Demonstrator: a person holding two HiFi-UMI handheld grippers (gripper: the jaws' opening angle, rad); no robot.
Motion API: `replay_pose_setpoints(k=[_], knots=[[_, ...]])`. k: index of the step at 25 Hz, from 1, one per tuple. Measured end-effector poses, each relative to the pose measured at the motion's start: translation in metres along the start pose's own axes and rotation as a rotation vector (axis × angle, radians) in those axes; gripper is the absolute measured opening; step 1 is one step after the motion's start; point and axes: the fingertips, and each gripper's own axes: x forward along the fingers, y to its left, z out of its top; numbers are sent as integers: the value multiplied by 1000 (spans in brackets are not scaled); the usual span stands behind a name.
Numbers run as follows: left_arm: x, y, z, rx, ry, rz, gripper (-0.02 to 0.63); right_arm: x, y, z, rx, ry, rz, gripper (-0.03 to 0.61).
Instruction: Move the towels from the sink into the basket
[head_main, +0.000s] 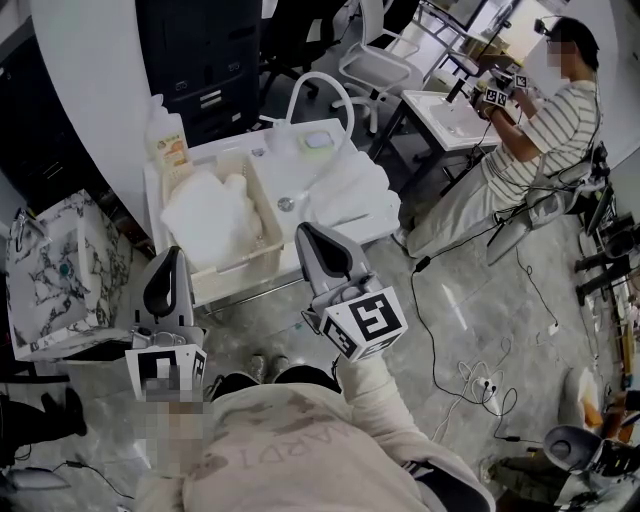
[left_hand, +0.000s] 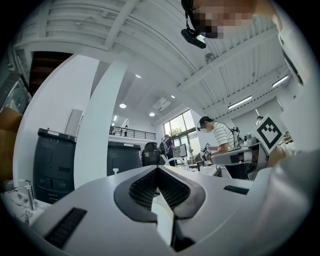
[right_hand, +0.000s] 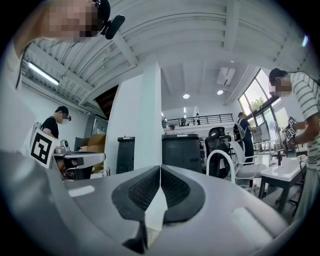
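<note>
Head view: white towels (head_main: 208, 215) are sitting heaped in the beige rectangular plastic basket (head_main: 240, 278), at 11 o'clock of frame centre. More white towel cloth (head_main: 355, 185) is lying over the white sink (head_main: 283, 178) at 1 o'clock, so the job looks part done and part left. The left gripper (head_main: 172, 252) and right gripper (head_main: 304, 233) are hovering short of both.

Left gripper view: its fingers (left_hand: 142, 187) are meeting at the tips and holding nothing.

Right gripper view: its fingers (right_hand: 145, 187) are pressing together, empty.
</note>
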Motion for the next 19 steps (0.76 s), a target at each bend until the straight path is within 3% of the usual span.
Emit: replay_pose_setpoints(k=[19], knots=[[2,10,-4,-2,4,4,6,10,7,-3,0,0,7,11]])
